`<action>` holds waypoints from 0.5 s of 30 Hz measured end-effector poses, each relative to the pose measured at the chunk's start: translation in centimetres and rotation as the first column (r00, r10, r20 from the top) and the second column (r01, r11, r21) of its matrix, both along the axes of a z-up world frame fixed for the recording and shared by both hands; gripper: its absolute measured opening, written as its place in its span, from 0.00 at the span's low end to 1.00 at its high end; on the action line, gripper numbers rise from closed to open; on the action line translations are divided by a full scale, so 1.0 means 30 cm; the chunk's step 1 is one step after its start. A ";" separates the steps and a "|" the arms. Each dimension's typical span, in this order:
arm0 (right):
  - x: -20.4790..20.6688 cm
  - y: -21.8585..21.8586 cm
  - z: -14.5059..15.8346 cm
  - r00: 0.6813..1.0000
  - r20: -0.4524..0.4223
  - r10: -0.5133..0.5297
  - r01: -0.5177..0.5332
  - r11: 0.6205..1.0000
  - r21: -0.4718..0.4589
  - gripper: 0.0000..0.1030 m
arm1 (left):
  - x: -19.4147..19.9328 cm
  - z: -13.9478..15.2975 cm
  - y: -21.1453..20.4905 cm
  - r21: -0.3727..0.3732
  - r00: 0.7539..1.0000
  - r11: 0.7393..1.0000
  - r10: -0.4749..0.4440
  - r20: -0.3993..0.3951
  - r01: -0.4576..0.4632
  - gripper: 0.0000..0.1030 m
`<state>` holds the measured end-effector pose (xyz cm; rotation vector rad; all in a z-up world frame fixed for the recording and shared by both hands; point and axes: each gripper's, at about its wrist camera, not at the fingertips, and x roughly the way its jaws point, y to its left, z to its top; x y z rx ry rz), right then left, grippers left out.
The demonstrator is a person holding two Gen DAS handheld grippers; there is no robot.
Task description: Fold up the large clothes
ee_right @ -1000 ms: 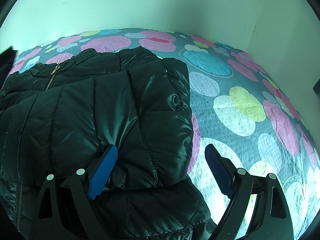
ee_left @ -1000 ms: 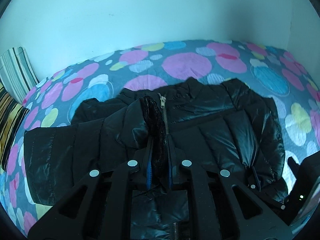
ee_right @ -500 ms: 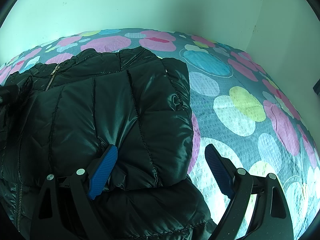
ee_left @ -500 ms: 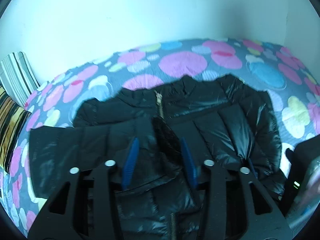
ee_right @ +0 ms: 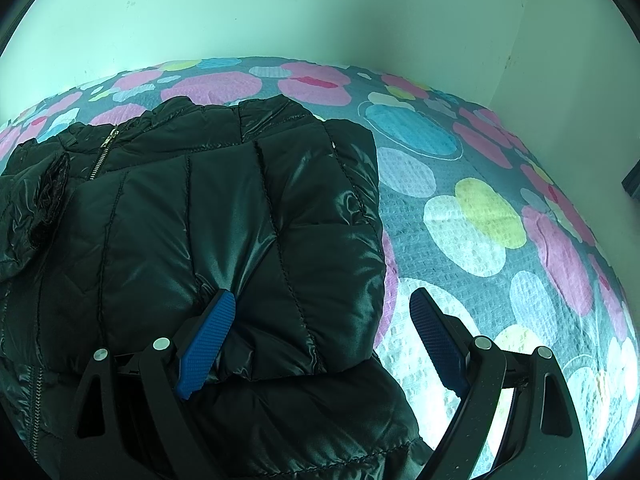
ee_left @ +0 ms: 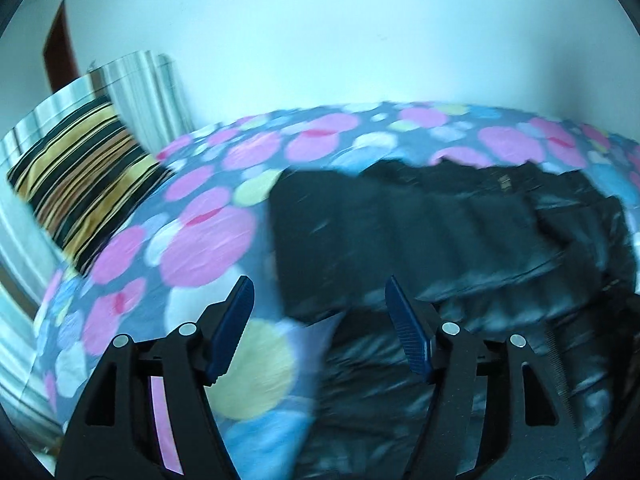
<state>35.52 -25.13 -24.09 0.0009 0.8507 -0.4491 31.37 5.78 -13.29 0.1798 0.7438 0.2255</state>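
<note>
Halfway there: sleeves of jacket [ee_right: 224, 216] folded inward on bedspread [ee_right: 480, 216], bottom fold left, left gripper [ee_left: 320, 320] and right gripper [ee_right: 324, 320] both spread apart, empty.

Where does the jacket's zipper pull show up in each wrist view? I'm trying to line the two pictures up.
Left wrist view: the zipper pull is a blurred pale fleck at upper right, at the far edge of the black puffer jacket.
Right wrist view: it hangs at upper left, below the collar.
Shared landmark: the spotted bedspread against the pale wall.
</note>
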 end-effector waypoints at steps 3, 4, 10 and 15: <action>-0.009 0.008 0.027 1.000 0.009 0.002 -0.001 1.000 -0.019 0.85 | -0.003 -0.057 0.100 0.018 0.997 0.997 0.071 -0.038 -0.070 0.66; -0.014 0.010 0.038 1.000 0.011 0.002 -0.002 1.000 -0.027 0.85 | -0.003 -0.071 0.127 0.020 0.995 0.996 0.085 -0.044 -0.085 0.66; -0.092 0.058 0.178 0.995 0.094 0.037 -0.037 0.999 -0.004 0.85 | 0.018 -0.123 0.213 0.039 0.989 0.991 0.132 -0.061 -0.130 0.66; -0.038 0.174 0.254 0.977 0.134 0.168 -0.183 0.977 0.106 0.84 | 0.023 -0.147 0.238 0.027 0.988 0.991 0.135 -0.069 -0.133 0.68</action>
